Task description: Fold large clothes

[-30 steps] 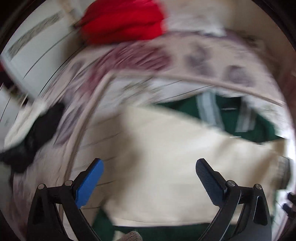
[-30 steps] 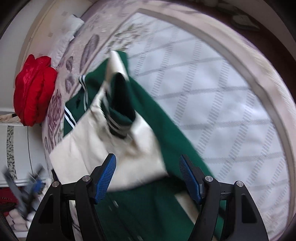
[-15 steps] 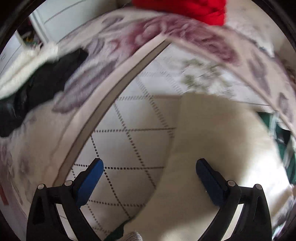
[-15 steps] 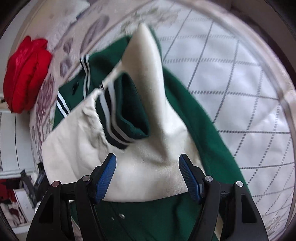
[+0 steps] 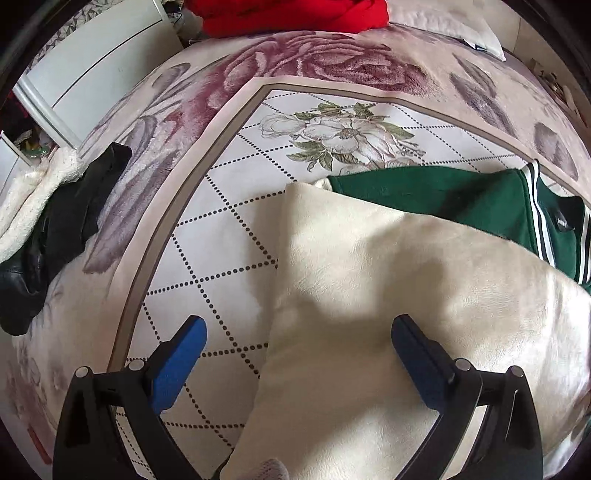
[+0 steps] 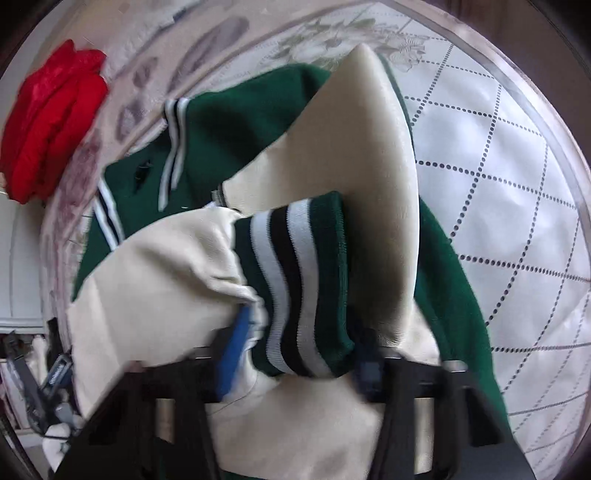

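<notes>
Left wrist view: the left gripper [image 5: 298,338] hangs above the bed with its two blue-padded fingers spread wide and nothing between them. Below lies a smooth, leather-like cream sleeve [image 5: 369,295], broad and softly creased, crossing the green jacket [image 5: 461,195], whose body is a matte knit with striped white-and-dark ribbing at its edge. The jacket rests on the quilted centre panel of the bedspread [image 5: 221,258], a pale surface with dotted diamond lines and one printed flower spray, framed by a plush border of mauve roses. One red puffy garment [image 5: 291,14] sits at the bed's far edge; one black garment [image 5: 66,221] and a fuzzy white one [image 5: 22,206] lie at its left edge.

Right wrist view: the right gripper [image 6: 295,350] has just closed its jaws, and they now pinch the ribbed cuff [image 6: 295,280], green with two white bands and a black one between. A second cream sleeve [image 6: 362,155] rises to a stiff point behind the cuff. The gripper's outline is blurred.
</notes>
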### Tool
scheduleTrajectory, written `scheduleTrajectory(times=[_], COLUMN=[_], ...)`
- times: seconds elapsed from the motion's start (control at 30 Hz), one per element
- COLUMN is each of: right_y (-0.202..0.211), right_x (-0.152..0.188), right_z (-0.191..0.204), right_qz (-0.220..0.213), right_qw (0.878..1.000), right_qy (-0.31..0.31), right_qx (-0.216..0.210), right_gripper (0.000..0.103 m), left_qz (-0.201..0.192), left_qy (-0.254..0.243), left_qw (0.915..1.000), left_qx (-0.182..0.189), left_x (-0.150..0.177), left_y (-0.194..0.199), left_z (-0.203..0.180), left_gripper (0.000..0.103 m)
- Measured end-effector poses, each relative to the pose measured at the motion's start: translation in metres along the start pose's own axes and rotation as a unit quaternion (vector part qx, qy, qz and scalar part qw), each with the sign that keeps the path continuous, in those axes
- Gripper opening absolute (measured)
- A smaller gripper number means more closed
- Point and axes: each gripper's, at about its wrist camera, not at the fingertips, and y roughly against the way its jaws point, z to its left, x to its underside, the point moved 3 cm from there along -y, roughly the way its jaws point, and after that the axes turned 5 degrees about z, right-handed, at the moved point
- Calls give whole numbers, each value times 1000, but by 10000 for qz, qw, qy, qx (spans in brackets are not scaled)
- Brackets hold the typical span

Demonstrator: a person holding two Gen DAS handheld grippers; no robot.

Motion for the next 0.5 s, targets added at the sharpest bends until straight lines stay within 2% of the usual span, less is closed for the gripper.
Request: scheduleTrajectory(times=[0.13,0.23,0.3,0.37,0.4,0.5], right_y=[52,63,47,11,-2,-7], right_x=[6,3,1,-4,-6,-12], right_z=[-17,-34,-44,-46,-47,-48], right_qz=[-561,-660,-459,49,204,457], right_qw=[9978,9964,9968,9983,9979,9978], right_qy=[-354,-409,-509,-362,-291,-216], right_qx=[-21,349,415,462,543,418], right_gripper=[14,14,14,16,25,35], left_qz=[-221,-375,-142,10,-4,38], left_qy=[-62,-238,-361,-480,-476,-426], left_qw=[9995,9989,9992,9988,9988,9991], left_qx=[194,148,102,-62,-62,11], left_x=[1,2,4,3,2,-4], left_y=[30,41,20,-1,-5,-5], left_z=[-2,-10,-19,-25,-26,-22], left_gripper=[103,103,103,103,103,103])
